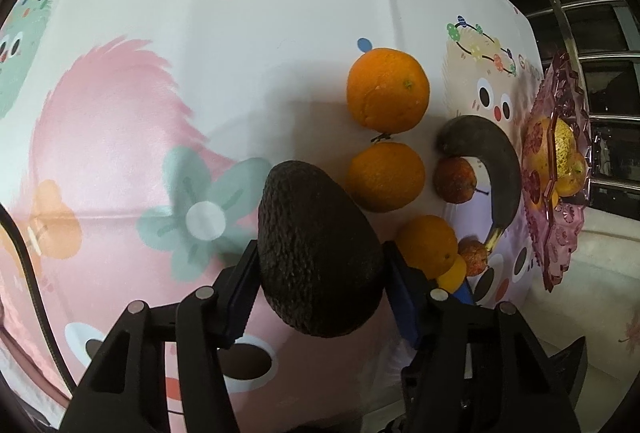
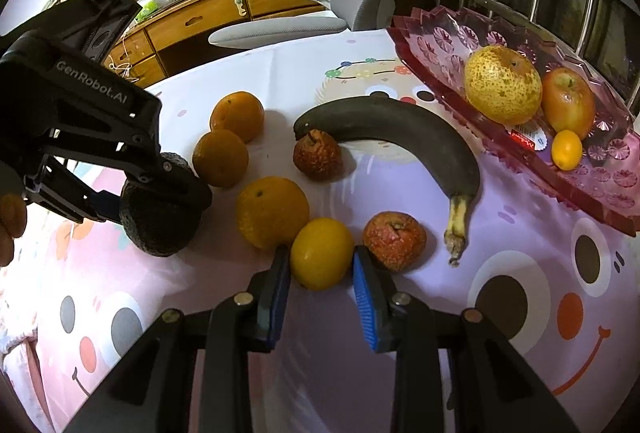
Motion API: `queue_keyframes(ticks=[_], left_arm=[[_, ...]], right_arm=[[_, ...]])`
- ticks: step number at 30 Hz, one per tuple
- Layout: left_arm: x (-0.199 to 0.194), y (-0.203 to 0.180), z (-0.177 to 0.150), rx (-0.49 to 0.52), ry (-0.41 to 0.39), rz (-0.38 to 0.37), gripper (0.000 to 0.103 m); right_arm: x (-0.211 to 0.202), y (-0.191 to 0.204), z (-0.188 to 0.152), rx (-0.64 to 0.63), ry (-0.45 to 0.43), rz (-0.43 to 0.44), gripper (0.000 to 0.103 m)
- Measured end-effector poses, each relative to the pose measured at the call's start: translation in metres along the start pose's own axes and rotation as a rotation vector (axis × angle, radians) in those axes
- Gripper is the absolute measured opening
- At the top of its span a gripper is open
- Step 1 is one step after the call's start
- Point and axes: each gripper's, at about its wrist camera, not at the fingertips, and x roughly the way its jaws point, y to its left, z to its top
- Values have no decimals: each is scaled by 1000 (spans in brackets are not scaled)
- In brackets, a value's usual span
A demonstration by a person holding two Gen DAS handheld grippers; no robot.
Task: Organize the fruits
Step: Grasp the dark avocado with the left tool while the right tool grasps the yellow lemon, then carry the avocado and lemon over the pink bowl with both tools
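Avocado (image 1: 320,253) sits firmly in our left gripper (image 1: 320,273); we judge it soft, so we squeeze gently. Our right gripper (image 2: 322,273) is open around the small lemon (image 2: 321,253).

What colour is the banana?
Nearly black, with a yellowish stem; the banana shows best in the right wrist view.
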Motion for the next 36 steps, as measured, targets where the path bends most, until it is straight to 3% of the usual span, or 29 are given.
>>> queue_keyframes(ticks=[11,24,36], left_arm=[[-39,16,-39,15,-49,8,57],[-120,12,-106,139,-211,-6,57],[-152,-6,-174,266,-338,-113,57]], right_arm=[[-33,2,6,-22,-27,2,30],[-112,27,0,-26,-163,-11,30],[-165,26,-35,14,-186,-22,30]])
